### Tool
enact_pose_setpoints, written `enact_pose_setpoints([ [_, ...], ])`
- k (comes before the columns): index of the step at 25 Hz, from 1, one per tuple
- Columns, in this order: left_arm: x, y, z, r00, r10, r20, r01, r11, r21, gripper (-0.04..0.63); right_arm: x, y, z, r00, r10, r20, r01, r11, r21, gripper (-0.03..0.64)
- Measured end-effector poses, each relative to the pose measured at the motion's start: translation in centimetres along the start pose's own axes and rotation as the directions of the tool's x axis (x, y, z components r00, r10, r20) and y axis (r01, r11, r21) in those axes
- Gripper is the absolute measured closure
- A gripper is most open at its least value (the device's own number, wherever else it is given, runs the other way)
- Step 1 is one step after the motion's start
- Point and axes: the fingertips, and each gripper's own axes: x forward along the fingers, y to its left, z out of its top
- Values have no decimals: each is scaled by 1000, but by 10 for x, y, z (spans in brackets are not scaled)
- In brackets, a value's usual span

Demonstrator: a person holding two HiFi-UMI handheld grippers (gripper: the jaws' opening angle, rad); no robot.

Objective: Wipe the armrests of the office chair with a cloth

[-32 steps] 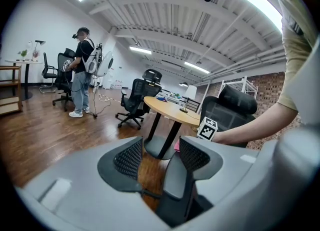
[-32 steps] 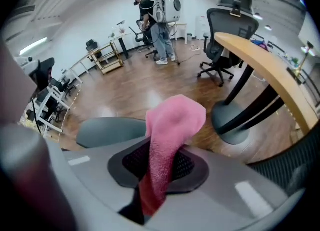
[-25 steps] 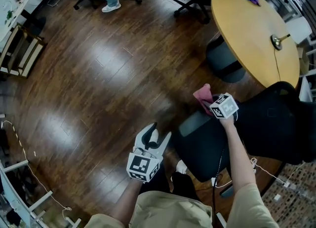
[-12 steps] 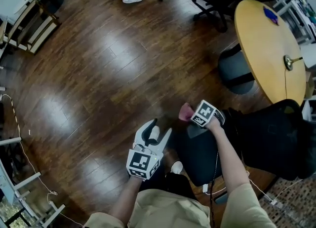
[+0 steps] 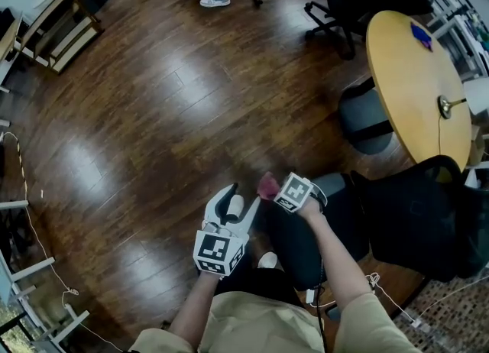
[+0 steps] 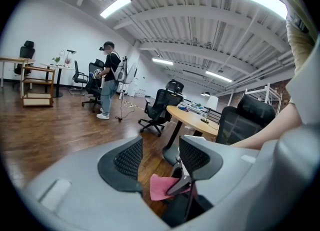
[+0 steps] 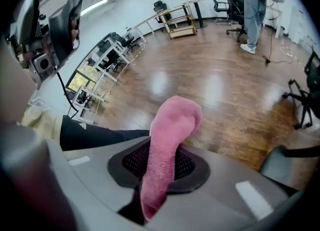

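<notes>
We're over a dark, glossy wooden floor (image 5: 153, 114) catching pale patches of light, with a round yellow-wood table (image 5: 412, 76) at the right and a black rolling chair (image 5: 340, 0) beyond it. At far left sits a low wooden shelf unit (image 5: 65, 30). In the left gripper view, white walls (image 6: 45, 40) rise to a beamed ceiling with lit strip lamps (image 6: 115, 6).

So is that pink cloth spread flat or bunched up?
Bunched up: the right gripper pinches the pink cloth into a narrow roll that sticks out beyond its fingers.
</notes>
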Motion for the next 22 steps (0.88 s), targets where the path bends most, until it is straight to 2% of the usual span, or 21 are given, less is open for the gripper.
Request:
enact_pose_setpoints([
  [2, -7, -1, 3, 1000, 13, 14, -13, 1000, -2, 383, 6, 14, -1, 1000, 1, -23, -1, 999, -33, 543],
  [5, -20, -3, 4, 999, 23, 23, -23, 1000, 7, 383, 23, 46, -15, 993, 24, -114, -36, 995, -98, 543],
  [7, -29, -4, 2, 999, 34, 24, -34, 999, 11, 383, 28, 54, -30, 984, -29, -175, 4, 990, -142, 543],
  [8, -33, -5, 2, 999, 39, 26, -39, 999, 11, 383, 27, 53, -36, 981, -71, -183, 41, 986, -162, 543],
  [10, -41, -6, 1, 998, 48, 29, -48, 999, 7, 383, 27, 59, -45, 982, -97, -162, 70, 984, -162, 543],
  [14, -48, -15, -8, 999, 50, 17, -50, 999, -3, 383, 23, 73, -69, 992, -69, -108, 60, 994, -87, 545],
  [18, -46, -29, -12, 1000, 25, 8, -25, 1000, -3, 383, 18, 67, -106, 983, -103, -154, 94, 994, -61, 545],
  [20, -44, -35, -11, 1000, 5, 1, -5, 1000, 0, 383, 14, 59, -124, 985, -108, -132, 112, 993, 24, 545],
  [22, -40, -39, -11, 1000, -16, -7, 16, 1000, 6, 383, 5, 52, -131, 996, -83, -27, 86, 983, 163, 545],
])
